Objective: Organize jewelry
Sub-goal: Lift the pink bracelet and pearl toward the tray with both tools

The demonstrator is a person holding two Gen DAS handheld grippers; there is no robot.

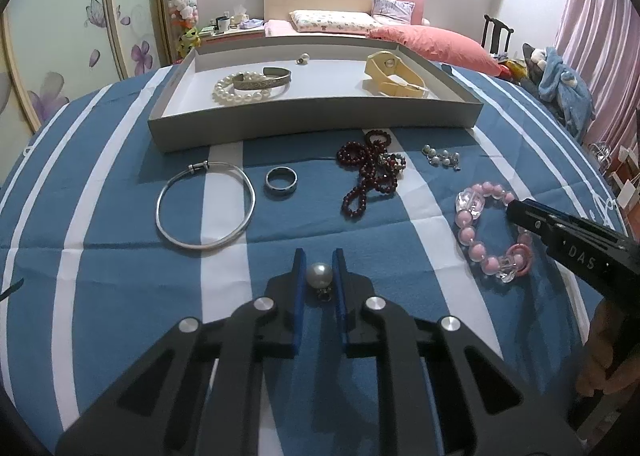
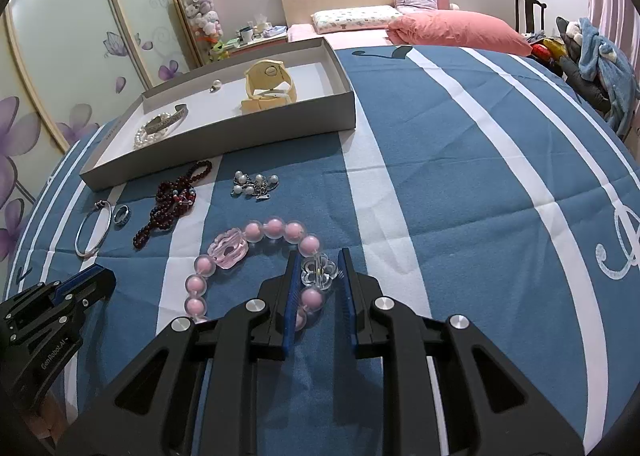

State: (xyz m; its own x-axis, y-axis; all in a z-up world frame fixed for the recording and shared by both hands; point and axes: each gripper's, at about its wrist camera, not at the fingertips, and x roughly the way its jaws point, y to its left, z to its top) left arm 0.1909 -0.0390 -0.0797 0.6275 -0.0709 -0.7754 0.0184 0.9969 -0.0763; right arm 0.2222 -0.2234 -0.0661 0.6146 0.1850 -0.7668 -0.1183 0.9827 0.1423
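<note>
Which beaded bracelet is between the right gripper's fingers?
The pink bead bracelet with clear charms, straddled by the right gripper; the dark red beads and pearl bracelet lie farther off.
</note>
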